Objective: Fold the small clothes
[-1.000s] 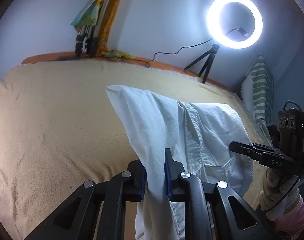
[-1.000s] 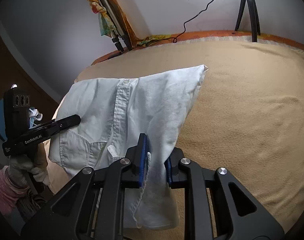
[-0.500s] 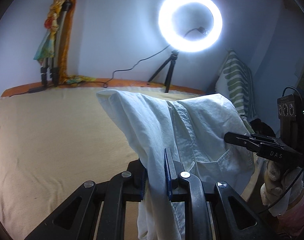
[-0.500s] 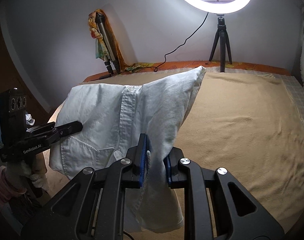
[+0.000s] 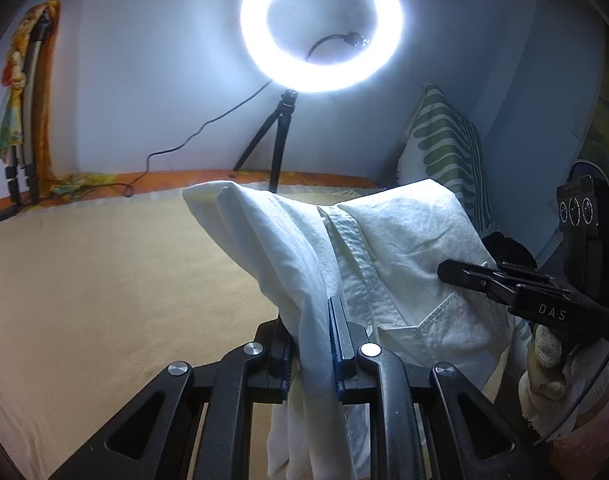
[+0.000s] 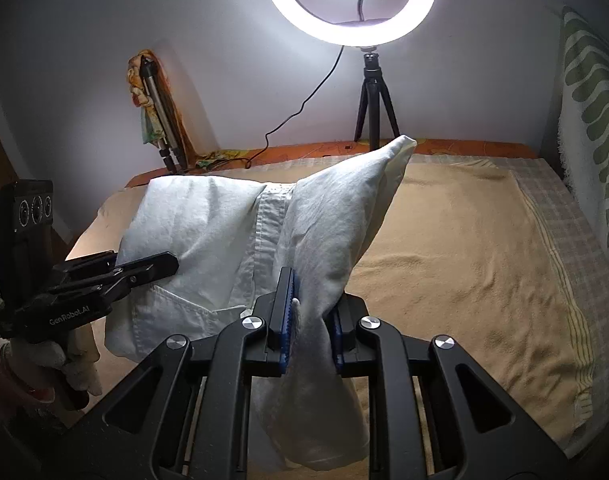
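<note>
While both hold: white shirt (image 5: pixel 400 264) hangs lifted above the tan bed (image 6: pixel 464 264)
Left gripper (image 5: pixel 312 344): clamped on a bunched fold
Right gripper (image 6: pixel 308 320): clamped on another fold
Ring light (image 6: pixel 350 0): behind the bed, lit

Black two-finger left gripper (image 5: pixel 313 354) with blue pads and silver screws; right gripper (image 6: pixel 309 326) alike. Beside the white shirt (image 5: pixel 404 264), a "DAS"-marked handle, white-gloved hand (image 5: pixel 560 376), pink sleeve.
</note>
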A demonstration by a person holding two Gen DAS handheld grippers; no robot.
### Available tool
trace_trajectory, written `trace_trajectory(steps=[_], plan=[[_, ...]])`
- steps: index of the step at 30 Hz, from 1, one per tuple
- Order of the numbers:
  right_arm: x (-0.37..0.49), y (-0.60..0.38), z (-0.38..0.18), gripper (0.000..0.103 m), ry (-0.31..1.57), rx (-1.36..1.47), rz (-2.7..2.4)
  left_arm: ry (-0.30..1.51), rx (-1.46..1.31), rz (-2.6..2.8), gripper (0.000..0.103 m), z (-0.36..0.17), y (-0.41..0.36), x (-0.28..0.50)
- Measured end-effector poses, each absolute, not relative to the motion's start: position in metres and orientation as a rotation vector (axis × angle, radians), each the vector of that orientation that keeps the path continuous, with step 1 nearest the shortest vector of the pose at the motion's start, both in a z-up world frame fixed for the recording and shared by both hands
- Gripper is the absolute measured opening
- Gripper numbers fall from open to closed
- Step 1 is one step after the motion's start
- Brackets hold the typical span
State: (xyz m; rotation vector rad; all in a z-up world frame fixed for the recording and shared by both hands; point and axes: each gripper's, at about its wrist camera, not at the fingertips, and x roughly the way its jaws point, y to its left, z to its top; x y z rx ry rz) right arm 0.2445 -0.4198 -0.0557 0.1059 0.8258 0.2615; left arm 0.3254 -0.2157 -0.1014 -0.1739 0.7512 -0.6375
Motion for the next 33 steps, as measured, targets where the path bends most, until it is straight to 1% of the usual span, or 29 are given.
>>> trace_trajectory(steps=[12,19,27,33], plan=[[0.327,-0.474,-0.068,0.016,0.814,0.078,0.154,0.769,-0.218,-0.654,0.013,-0.114,-0.291,0.417],[0.377,-0.501,-0.082,0.016,0.817,0.056,0.095,0.757,-0.217,-0.639,0.013,-0.126,-0.328,0.457],[0.410,-0.521,-0.100,0.016,0.843,0.000,0.037,0.740,-0.165,-0.623,0.013,-0.135,-0.365,0.475],[0.421,-0.531,-0.116,0.016,0.862,0.004,0.016,0.751,-0.158,-0.601,0.013,-0.142,-0.372,0.482]])
